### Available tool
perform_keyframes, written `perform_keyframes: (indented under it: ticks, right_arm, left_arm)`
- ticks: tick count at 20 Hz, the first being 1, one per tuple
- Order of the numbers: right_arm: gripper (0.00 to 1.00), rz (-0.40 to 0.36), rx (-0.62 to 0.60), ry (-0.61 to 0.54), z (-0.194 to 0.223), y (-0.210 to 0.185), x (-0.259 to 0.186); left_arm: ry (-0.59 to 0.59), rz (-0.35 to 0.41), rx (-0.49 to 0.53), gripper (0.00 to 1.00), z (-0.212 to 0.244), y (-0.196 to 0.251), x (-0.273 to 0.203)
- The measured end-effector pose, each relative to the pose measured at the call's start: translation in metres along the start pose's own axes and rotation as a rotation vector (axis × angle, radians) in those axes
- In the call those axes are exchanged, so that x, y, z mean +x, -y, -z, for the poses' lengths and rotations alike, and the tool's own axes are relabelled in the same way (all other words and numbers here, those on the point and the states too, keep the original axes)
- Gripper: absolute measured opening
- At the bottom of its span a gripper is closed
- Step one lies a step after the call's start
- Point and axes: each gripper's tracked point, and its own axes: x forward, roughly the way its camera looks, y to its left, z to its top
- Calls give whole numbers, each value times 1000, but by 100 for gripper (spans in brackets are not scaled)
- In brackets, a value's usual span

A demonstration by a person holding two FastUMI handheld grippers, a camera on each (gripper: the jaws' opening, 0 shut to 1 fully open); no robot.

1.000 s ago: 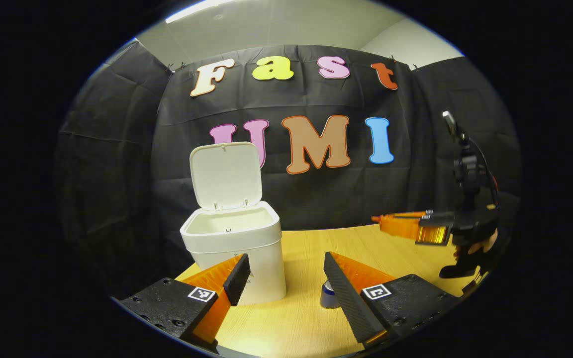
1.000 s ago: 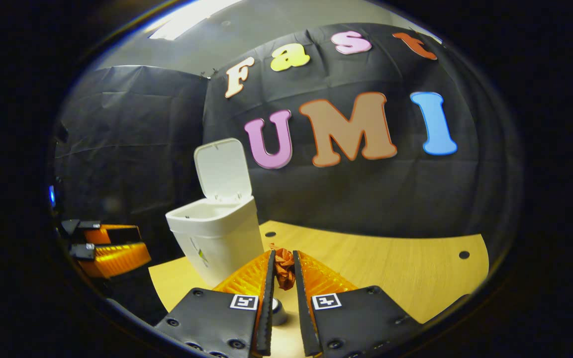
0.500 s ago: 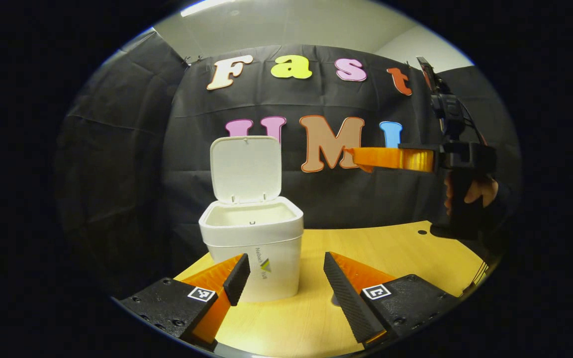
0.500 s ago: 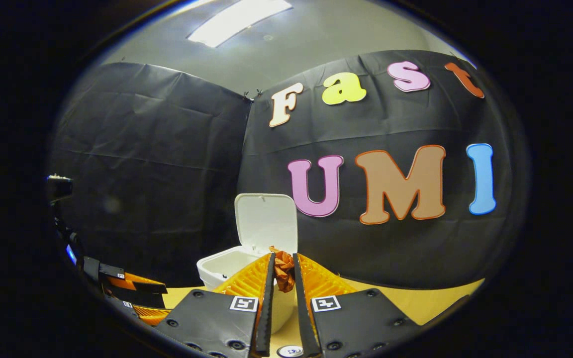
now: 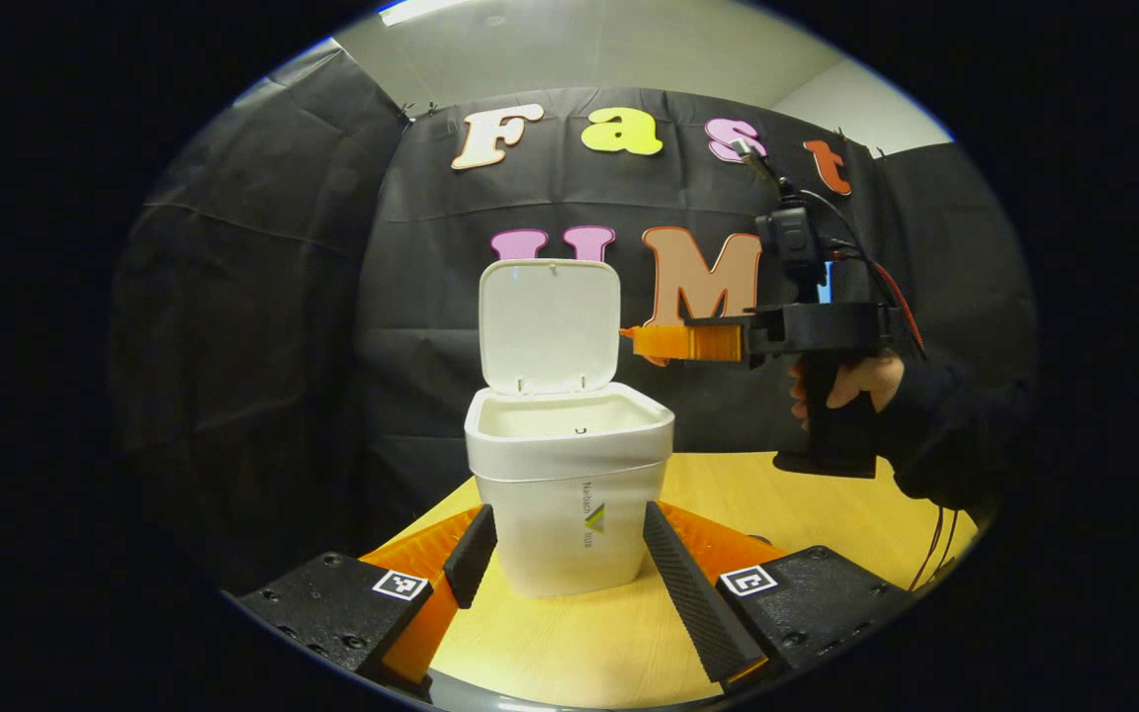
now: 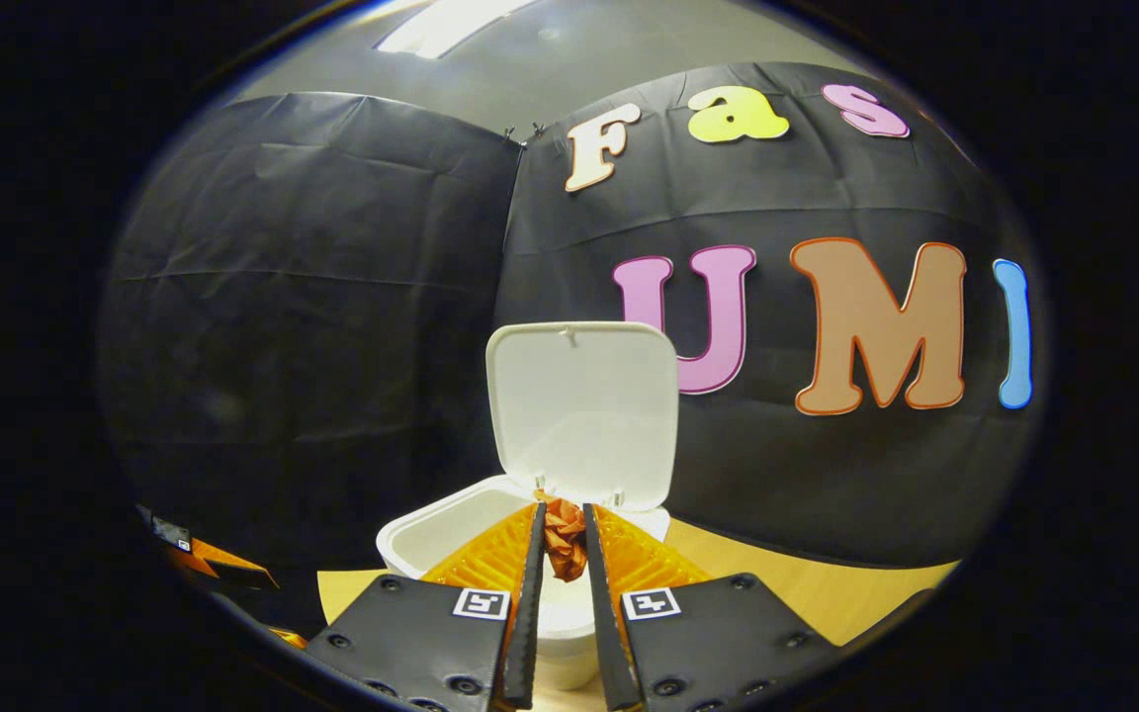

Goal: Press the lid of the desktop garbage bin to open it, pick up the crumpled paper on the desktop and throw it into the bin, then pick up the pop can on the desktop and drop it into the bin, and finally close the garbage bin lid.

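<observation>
While the garbage bin (image 5: 569, 494) is taken as the landmark, the left gripper (image 5: 569, 554) is seen nearest the camera in the left gripper view, low over the wooden desktop (image 5: 579, 643), with its two fingers spread wide so that one stands on each side of the bin's lower body; whether either finger touches the bin wall cannot be told. The bin is seen upright on the desktop, and its lid (image 5: 550, 324) is raised at the rear, standing almost vertical above the open mouth. Above and to the right of the bin's rim, the right gripper (image 5: 629, 339) is held level in the air by a hand (image 5: 846, 381) in a dark sleeve (image 5: 945, 435), its tip reaching toward the raised lid, and cables are seen trailing from its body. In the right gripper view, the right gripper (image 6: 562, 539) is seen with its fingers pressed together on the crumpled paper (image 6: 564, 532), which is pinched between them and held above the front part of the bin's open mouth (image 6: 451, 529). Just behind the paper, the inside face of the lid (image 6: 584, 405) is seen upright. To the left of the bin and lower down, part of the left gripper (image 6: 219, 566) is caught at the picture's edge. Behind the bin, the black cloth wall (image 6: 332, 297) closes off the booth.
</observation>
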Motion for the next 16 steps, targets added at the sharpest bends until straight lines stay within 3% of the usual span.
perform_keyframes:
  ticks: [2,3,7,9,11,16]
  right_arm:
    - [27,-3,-12,-15,5,-9,11]
    - [32,1,-17,-27,10,-11,17]
    - [67,40,-9,-54,15,-11,24]
    - [97,49,-2,-37,9,-10,21]
    - [100,67,-1,-19,1,-4,12]
    - [96,129,5,60,-18,16,-38]
  left_arm:
    - [-4,-9,-1,91,2,-8,0]
    - [-5,-13,0,91,3,-12,0]
    - [0,-17,6,91,1,-21,0]
    - [7,-11,4,91,-3,-20,2]
    - [18,-2,5,91,-5,-16,4]
    - [53,39,-4,91,-18,6,9]
